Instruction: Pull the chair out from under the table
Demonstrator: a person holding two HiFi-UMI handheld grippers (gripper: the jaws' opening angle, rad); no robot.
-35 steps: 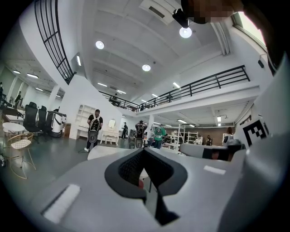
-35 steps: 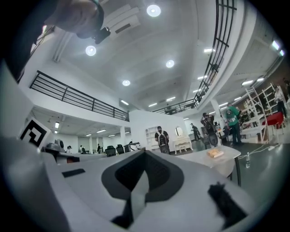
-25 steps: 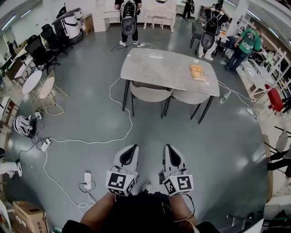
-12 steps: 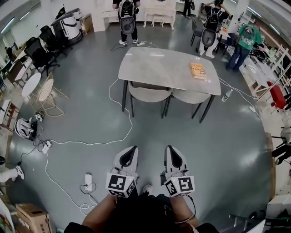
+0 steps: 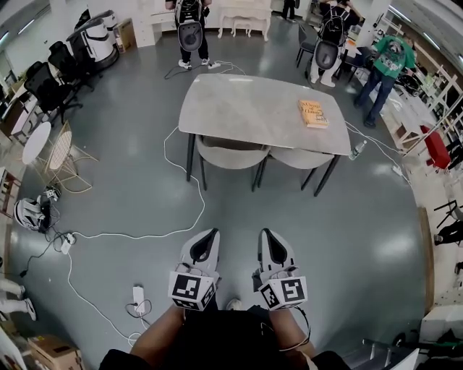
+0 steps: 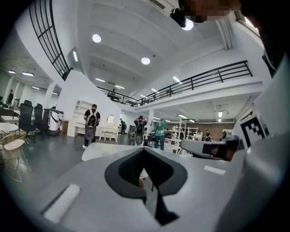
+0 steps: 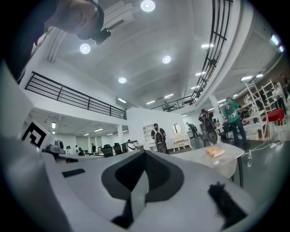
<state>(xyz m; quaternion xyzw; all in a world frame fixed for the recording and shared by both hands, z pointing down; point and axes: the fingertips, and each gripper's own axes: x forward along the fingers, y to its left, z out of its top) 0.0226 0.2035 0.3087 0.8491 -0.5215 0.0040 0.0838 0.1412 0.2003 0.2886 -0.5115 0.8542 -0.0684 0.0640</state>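
Head view: left tongs [image 5: 208,238] and right tongs [image 5: 268,237], both closed and empty, point toward twelve o'clock, well short of the chair [image 5: 228,153] tucked under the bench [image 5: 246,108].

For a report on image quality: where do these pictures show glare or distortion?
Head view: fisheye bending at the edges, pale glare patches on the floor. Left gripper view: round dark border, bright ceiling lamps. Right gripper view: same border, one lamp overexposed.

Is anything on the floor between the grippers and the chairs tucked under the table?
No solid obstacle: bare floor up to the chairs. Only a white cable curves just left of the left gripper's line.
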